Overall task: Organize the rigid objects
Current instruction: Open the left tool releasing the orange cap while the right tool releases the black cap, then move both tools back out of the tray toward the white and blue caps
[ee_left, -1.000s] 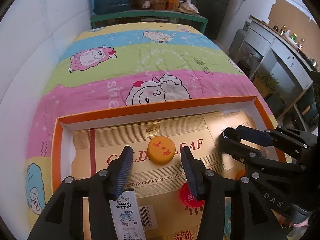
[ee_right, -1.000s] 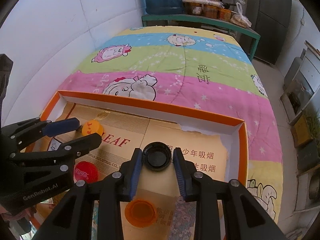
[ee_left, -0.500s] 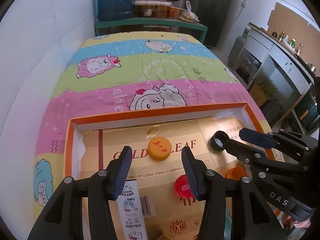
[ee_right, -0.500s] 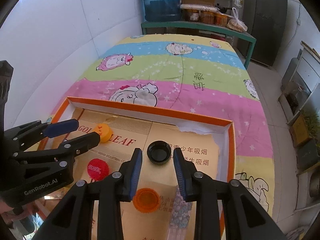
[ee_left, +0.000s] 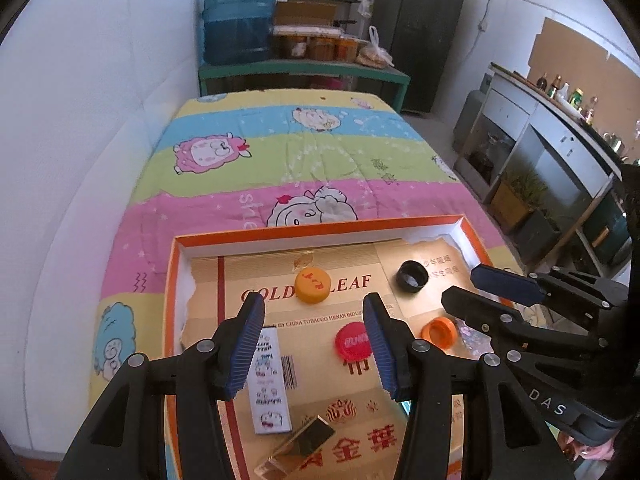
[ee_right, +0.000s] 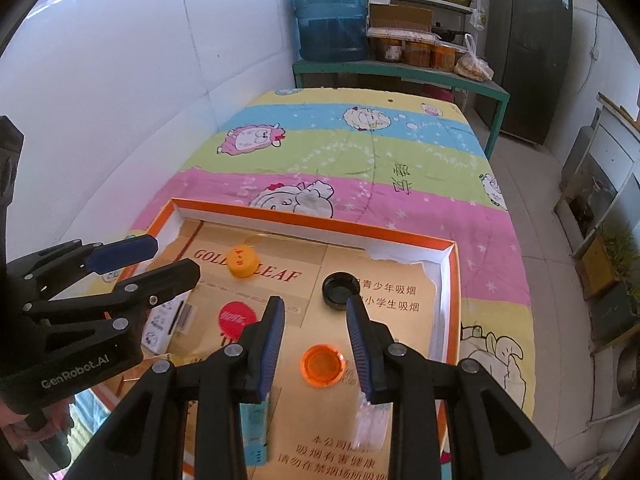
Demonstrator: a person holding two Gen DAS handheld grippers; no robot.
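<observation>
Both tools were held above a shallow orange-rimmed tray (ee_left: 474, 236) that lay on a bed with a striped cartoon blanket (ee_left: 280, 160). The left tool (ee_left: 312, 344) had its fingers apart and gripped nothing; the right tool (ee_right: 316, 344) was likewise apart and empty.

Four bottle caps sat scattered on the cardboard lining of the tray, none touching another. The yellow cap (ee_left: 312, 286) lay toward the far left, closed side up, over the printed lettering. The black cap (ee_right: 341, 286) rested toward the far right, open side up, just beyond the right tool's fingertips. The red cap (ee_left: 352, 341) was nearer, just beside the left tool's right finger, and the orange cap (ee_right: 322, 365) sat open side up between the right tool's fingers but below them. A printed sticker strip (ee_left: 269, 380) and a small gold box (ee_left: 298, 446) lay at the near left.

Judging from this, the caps seemed only partly sorted, with each one still apart from the others.

The main risks looked like these: the caps are low and smooth, so fingers closing slightly off centre could squirt one sideways across the slick cardboard. The two tools were close together over the tray's middle, so a reach for the red or orange cap could bump one tool against the other. The soft bed under the tray could also let it tilt if pressed down hard.
</observation>
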